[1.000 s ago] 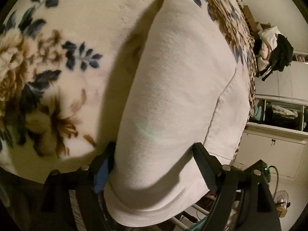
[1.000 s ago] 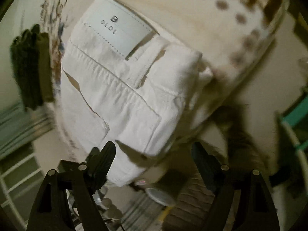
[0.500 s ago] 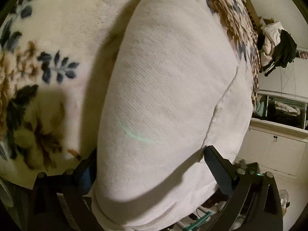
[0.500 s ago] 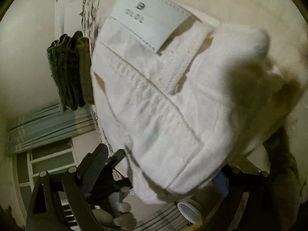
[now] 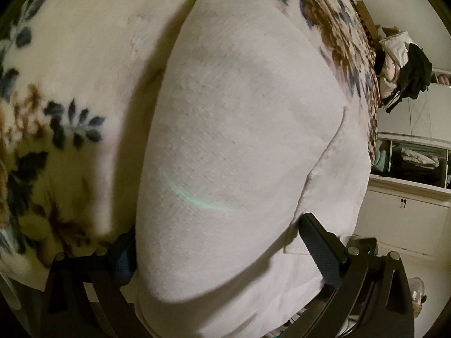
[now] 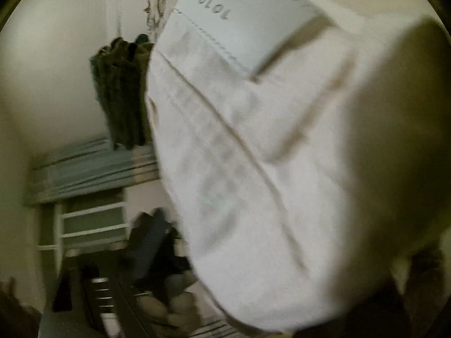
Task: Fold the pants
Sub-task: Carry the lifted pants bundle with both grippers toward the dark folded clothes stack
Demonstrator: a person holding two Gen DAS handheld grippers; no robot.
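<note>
The white pants (image 5: 242, 129) lie folded on a floral fleece blanket (image 5: 70, 84). My left gripper (image 5: 222, 242) is open, its jaws wide on either side of the folded end, which bulges between them. In the right wrist view the pants (image 6: 253, 155) fill the frame, waistband end with a pale label (image 6: 239, 19) marked "B OLOL". The right gripper's left finger (image 6: 149, 242) shows blurred beside the cloth; the right finger is hidden behind the pants, so its jaws stand wide around the bundle.
A white cabinet with shelves (image 5: 408, 191) and hanging clothes (image 5: 406, 64) stand to the right of the bed. In the right wrist view a dark green garment (image 6: 121, 95) hangs at the left, above a blue curtain (image 6: 90, 166) and white shelving (image 6: 90, 225).
Both grippers have pushed forward onto the pants, which now fill more of each view. The right view has tilted and blurred, and its right finger has gone behind the cloth.
</note>
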